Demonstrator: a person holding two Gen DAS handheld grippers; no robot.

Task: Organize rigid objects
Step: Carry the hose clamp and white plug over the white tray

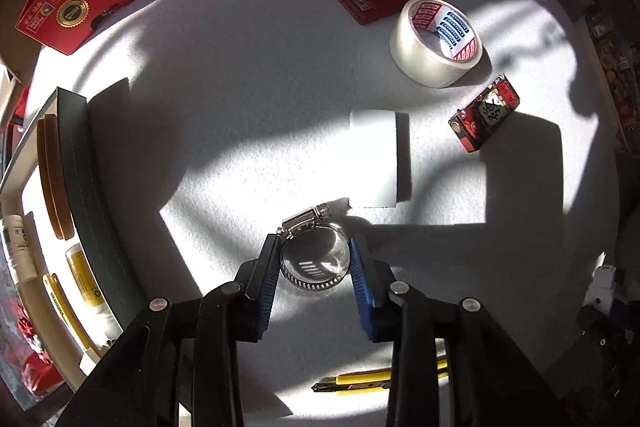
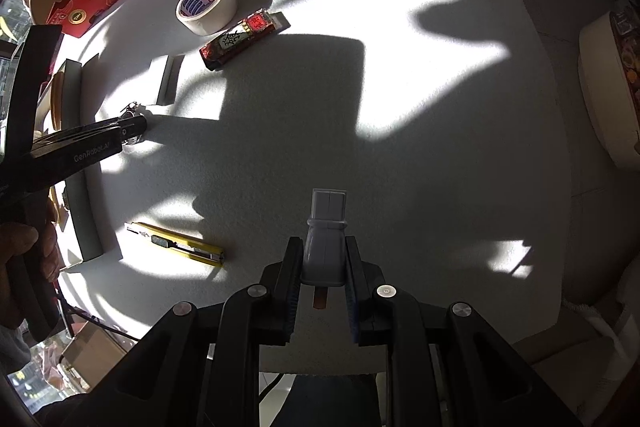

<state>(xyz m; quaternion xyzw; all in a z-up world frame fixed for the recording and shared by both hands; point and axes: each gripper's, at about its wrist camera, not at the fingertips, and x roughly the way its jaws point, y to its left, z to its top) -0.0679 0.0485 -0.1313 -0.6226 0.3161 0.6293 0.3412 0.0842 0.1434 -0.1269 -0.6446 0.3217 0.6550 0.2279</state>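
Left wrist view: left gripper [image 1: 314, 259] pads clasp hose clamp [image 1: 312, 255] (steel, lying flat) just beside white block [image 1: 374, 159]. Right gripper [image 2: 323, 263] clenched around white plug [image 2: 325, 247].

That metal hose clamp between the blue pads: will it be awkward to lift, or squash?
The hose clamp is a thin steel band, so it probably springs a little rather than crushing. Its shiny curved sides may slip against the left hand-held gripper pads. The screw housing on one side could make it hang lopsided.
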